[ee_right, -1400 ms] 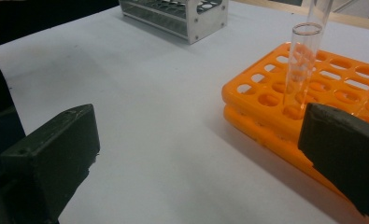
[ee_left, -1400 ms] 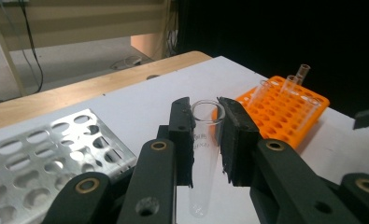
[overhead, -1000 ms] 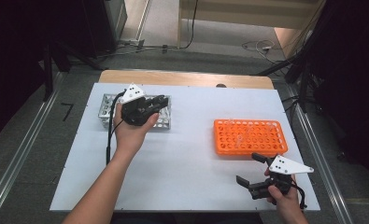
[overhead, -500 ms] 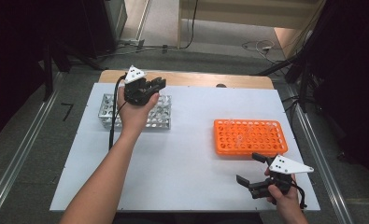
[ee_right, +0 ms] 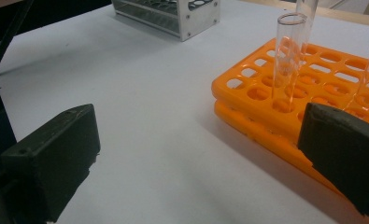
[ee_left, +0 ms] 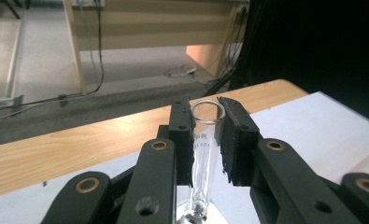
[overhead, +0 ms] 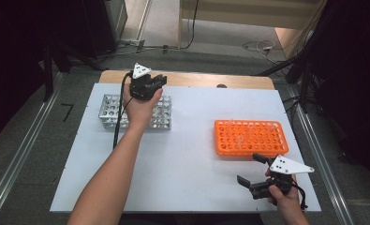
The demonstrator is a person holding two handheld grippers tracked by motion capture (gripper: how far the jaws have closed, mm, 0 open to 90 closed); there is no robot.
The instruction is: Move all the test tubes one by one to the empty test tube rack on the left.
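My left gripper [overhead: 155, 83] is past the far side of the metal tube rack [overhead: 108, 108], near the table's back edge. In the left gripper view its jaws [ee_left: 205, 112] are shut on a clear glass test tube [ee_left: 204, 149], which stands upright between the pads. My right gripper [overhead: 249, 169] rests open near the front right corner, just in front of the orange tube rack [overhead: 250, 138]. Nothing lies between its pads [ee_right: 56, 154]. In the right gripper view the orange rack [ee_right: 261, 98] holds a few upright glass tubes [ee_right: 287, 51].
The white table top [overhead: 187, 154] has bare room between the two racks. A wooden strip [overhead: 196, 79] runs along the far edge, with floor and cables beyond. Dark frames stand at both sides.
My left hand has carried its gripper from above the metal rack toward the table's far edge and slightly right. The right gripper has stayed put.
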